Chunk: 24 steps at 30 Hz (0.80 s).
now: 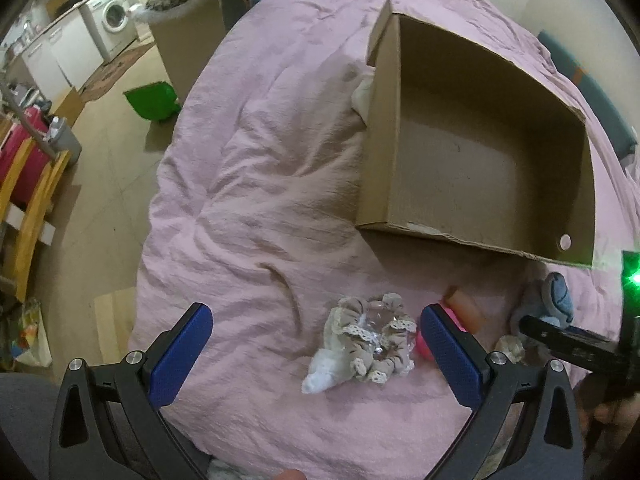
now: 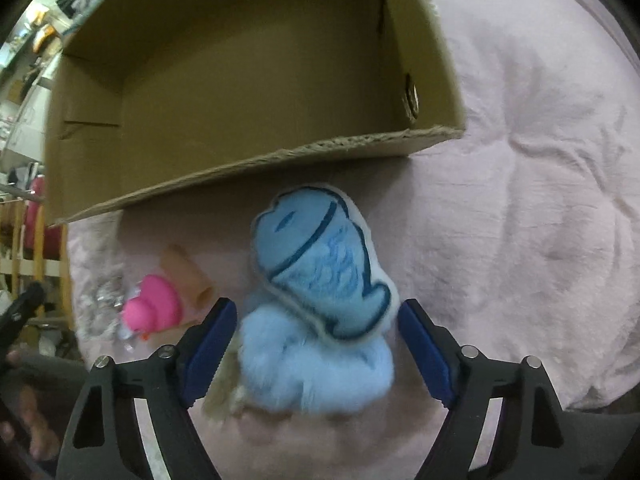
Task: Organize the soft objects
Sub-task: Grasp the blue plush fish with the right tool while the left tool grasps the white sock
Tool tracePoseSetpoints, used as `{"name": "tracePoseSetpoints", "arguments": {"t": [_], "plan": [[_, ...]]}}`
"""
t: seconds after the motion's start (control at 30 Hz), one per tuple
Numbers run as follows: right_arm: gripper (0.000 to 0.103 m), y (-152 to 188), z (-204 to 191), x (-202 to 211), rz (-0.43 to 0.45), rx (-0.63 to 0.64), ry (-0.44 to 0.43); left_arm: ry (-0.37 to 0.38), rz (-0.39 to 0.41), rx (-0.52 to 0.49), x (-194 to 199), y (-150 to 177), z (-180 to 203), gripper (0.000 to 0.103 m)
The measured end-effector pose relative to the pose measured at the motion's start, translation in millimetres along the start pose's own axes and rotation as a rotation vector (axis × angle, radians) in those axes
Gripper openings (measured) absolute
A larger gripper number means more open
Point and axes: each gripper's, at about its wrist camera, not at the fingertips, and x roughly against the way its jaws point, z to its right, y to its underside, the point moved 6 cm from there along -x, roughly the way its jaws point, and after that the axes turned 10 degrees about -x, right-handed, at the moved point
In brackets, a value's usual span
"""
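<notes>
The left gripper (image 1: 316,354) hovers with its blue pads spread wide, holding nothing; just ahead of it, between the two fingers, lies a beige lace-trimmed scrunchie (image 1: 372,342) bunched with a white sock (image 1: 320,376) on the pink bedcover (image 1: 248,184). Past its right finger sit a pink rubber duck (image 2: 154,308) and a tan tube-like piece (image 2: 188,276). Further ahead and to the right stands the cardboard box (image 1: 384,136), open on top and bare inside as far as both views show — so the sorting looks hardly begun, with every soft thing still lying outside it. The right gripper (image 2: 316,344) has its jaws apart too, straddling a blue fish plush (image 2: 320,260) that rests on a fluffy pale-blue item (image 2: 316,372); neither pad appears to press on them, though the blur makes contact hard to judge. The fish is flat-faced, embroidered with darker blue outlines and scales, edged in white, tilted with its head toward the box. It sits just short of the box's near wall.
</notes>
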Motion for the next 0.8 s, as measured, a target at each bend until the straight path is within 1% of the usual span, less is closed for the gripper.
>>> {"name": "tracePoseSetpoints", "arguments": {"t": [0.03,0.07,0.13,0.17,0.23,0.3,0.37,0.43,0.5,0.53,0.6,0.67,0.73,0.8], "plan": [[0.070,-0.6,-0.1,-4.3,-0.001,0.000,0.006,0.002,-0.008,0.007,-2.1,0.2,-1.9,0.103],[0.064,-0.7,-0.9,-6.6,-0.001,0.004,0.013,0.002,-0.016,0.013,-4.9,0.7,-4.1,0.103],[0.041,1.3,-2.3,-8.4,0.011,0.026,0.033,0.006,-0.031,0.025,-8.7,1.1,-7.6,0.103],[0.037,1.6,-2.5,-7.3,0.010,0.026,0.019,0.009,-0.035,0.031,-10.0,1.7,-8.7,0.102],[0.028,3.2,-1.9,-3.1,0.014,0.017,0.001,0.016,-0.041,0.045,-12.1,1.8,-11.7,0.097],[0.027,4.7,0.7,4.2,0.032,0.000,-0.016,0.010,-0.051,0.048,-14.7,2.1,-14.0,0.090],[0.027,8.4,3.3,15.1,0.054,-0.021,-0.047,0.004,-0.069,0.042,-18.5,4.4,-14.7,0.088],[0.027,13.5,4.9,27.4,0.076,-0.027,-0.076,0.016,-0.094,0.042,-23.1,8.5,-14.9,0.083],[0.027,18.8,6.8,36.5,0.094,-0.033,-0.101,0.019,-0.123,0.055,-28.8,12.8,-18.2,0.076],[0.027,20.1,7.4,39.6,0.101,-0.039,-0.113,0.018,-0.135,0.064,-31.5,14.4,-20.5,0.074],[0.027,21.9,14.7,47.7,0.107,-0.047,-0.126,0.018,-0.156,0.089,-36.2,16.9,-25.3,0.069],[0.027,20.7,15.8,50.5,0.115,-0.052,-0.132,0.019,-0.178,0.095,-41.2,19.7,-25.9,0.066],[0.027,19.1,16.5,52.9,0.116,-0.054,-0.138,0.048,-0.213,0.079,-48.3,24.4,-19.8,0.064],[0.027,20.0,16.3,55.1,0.117,-0.051,-0.141,0.077,-0.253,0.056,-56.0,30.9,-11.7,0.056]]}}
